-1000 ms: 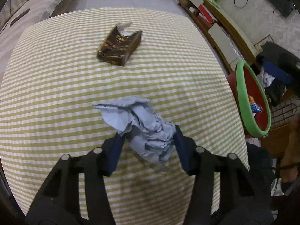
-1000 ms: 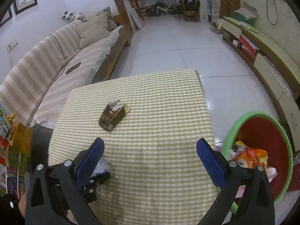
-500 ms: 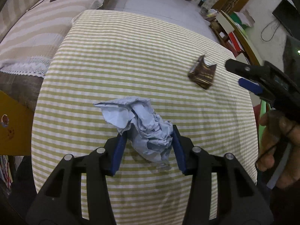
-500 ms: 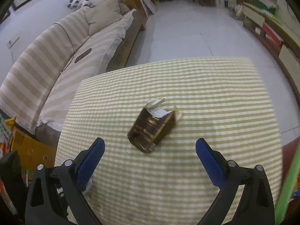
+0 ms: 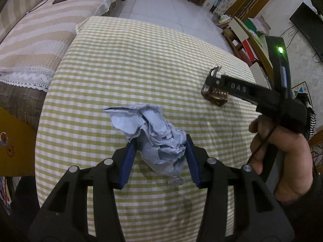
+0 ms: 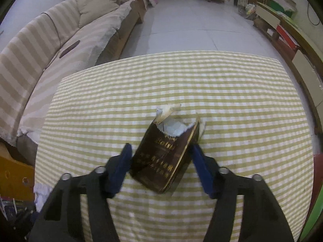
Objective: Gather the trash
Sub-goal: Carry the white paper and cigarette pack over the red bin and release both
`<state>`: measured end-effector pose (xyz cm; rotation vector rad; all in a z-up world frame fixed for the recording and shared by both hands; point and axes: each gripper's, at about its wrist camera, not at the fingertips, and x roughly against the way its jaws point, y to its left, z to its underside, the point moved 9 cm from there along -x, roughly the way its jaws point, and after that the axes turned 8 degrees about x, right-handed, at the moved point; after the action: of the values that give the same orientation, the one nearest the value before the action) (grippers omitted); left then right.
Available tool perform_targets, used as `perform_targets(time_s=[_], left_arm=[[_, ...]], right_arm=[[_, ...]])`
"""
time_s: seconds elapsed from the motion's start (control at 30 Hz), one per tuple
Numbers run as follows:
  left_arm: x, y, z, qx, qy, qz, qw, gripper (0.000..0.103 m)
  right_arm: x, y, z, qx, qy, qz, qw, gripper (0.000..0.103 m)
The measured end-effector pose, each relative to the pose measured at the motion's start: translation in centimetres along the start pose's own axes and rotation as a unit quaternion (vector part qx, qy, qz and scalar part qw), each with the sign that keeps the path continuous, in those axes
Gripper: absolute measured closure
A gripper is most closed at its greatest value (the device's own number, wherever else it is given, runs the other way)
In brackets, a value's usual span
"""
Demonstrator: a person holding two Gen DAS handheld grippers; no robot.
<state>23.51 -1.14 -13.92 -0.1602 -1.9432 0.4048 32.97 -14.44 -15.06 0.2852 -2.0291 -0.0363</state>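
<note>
A crumpled pale-blue paper (image 5: pixel 153 129) sits clamped in my left gripper (image 5: pixel 159 143) above the green-checked tablecloth (image 5: pixel 141 60). A torn brown box with gold print (image 6: pixel 163 157) lies on the cloth between the blue pads of my right gripper (image 6: pixel 161 151). Those jaws are closing, and both pads meet the box's long sides. In the left wrist view the same brown box (image 5: pixel 215 96) shows at the far right of the table, with the right gripper (image 5: pixel 216 84) over it and a person's hand (image 5: pixel 282 145) on its handle.
A striped sofa (image 6: pixel 50 46) runs along the table's left side. The green rim of a red bin (image 6: pixel 315 211) shows at the lower right past the table edge. A low shelf unit (image 6: pixel 292 40) lines the right wall. Tiled floor (image 6: pixel 191 20) lies beyond the table.
My right gripper came down over the brown box and its jaws went from wide open to closed against the box. The left gripper swung left with the blue paper, then held still.
</note>
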Motion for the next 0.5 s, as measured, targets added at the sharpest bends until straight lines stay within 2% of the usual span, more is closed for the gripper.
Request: perform_targets(time_s=[0.13, 0.27, 0.4, 0.5], left_arm=[[0.9, -1.1, 0.0, -0.013, -0.008, 0.004, 0.9999, 0.058], [1.9, -2.9, 0.2, -0.031, -0.016, 0.008, 0.9994, 0.058], [2.8, -6.1, 0.8, -0.061, -0.02, 0.021, 0.9977, 0.058], [3.0, -10.2, 1.7, -0.095, -0.016, 0.04, 0.9945, 0.058]], right_arm=[[2.1, -0.7, 1.3, 0.002, -0.006, -0.015, 1.0, 0.059], [5.5, -1.9, 1.8, -0.004, -0.027, -0.017, 0.999, 0.06], [10.4, -4.5, 3.2, -0.019, -0.056, -0.006, 0.998, 0.06], [13.3, -6.9, 4.0, -0.034, -0.076, 0.01, 0.997, 0.06]])
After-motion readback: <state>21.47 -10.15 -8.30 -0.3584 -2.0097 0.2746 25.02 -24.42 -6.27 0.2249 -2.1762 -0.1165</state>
